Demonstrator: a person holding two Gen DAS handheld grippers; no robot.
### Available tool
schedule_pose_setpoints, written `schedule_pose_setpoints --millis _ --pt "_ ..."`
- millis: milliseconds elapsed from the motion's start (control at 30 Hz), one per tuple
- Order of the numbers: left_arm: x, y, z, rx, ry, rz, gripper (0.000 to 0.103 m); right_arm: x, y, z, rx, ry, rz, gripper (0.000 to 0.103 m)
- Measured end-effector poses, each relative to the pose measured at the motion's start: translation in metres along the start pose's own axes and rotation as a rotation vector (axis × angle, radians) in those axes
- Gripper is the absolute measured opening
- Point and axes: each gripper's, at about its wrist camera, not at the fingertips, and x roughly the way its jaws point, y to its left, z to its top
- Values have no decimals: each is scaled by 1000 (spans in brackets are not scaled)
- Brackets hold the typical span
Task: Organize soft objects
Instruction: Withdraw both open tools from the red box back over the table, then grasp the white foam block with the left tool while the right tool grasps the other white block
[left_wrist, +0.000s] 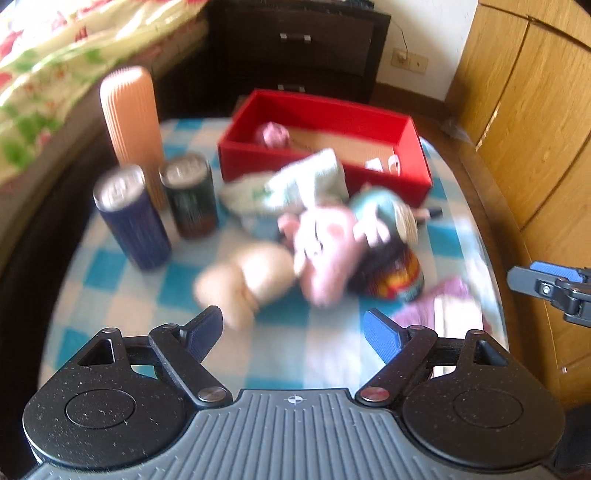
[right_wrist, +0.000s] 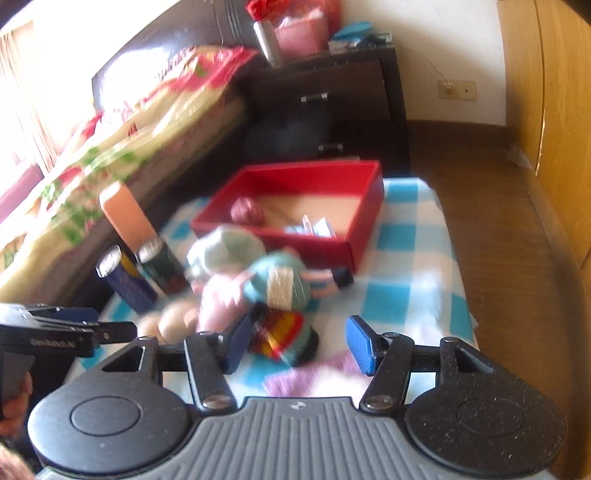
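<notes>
A: Far left, beside the bed (left_wrist: 44, 66): ribbed orange cylinder (left_wrist: 131, 122), upright on the checked cloth (left_wrist: 110, 273) covering the desk; just in front, two cans (left_wrist: 129, 218), also upright.

B: Centre: heap of soft toys — cream plush (left_wrist: 247, 280), pink plush (left_wrist: 325, 247), teal knitted doll (left_wrist: 380, 210) — touching one another, a pale green cloth (left_wrist: 306, 181) behind. All blurred.

A: Behind the heap: red box (left_wrist: 325, 162), open-topped, a small pink ball (left_wrist: 273, 134) and some paper items inside.

B: Near edge, right of centre: purple knitted piece (left_wrist: 436, 306), flat on the cloth.

A: Left gripper (left_wrist: 293, 332): fingers (left_wrist: 384, 339) spread wide, released, nothing between them, short of the cream plush.

B: Right gripper (right_wrist: 293, 345): fingers (right_wrist: 362, 345) parted, released; left finger just beside the doll's striped skirt (right_wrist: 277, 332), contact not discernible; purple piece below the gap.
</notes>
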Motion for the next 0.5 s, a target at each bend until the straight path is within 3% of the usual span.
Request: schedule_pose_setpoints --millis 233,500 --pt "21 -13 -38 6 99 -43 82 5 -3 -27 -7 78 -10 37" --pt "31 -23 -60 -3 148 -81 83 9 -1 -44 -24 129 -14 39"
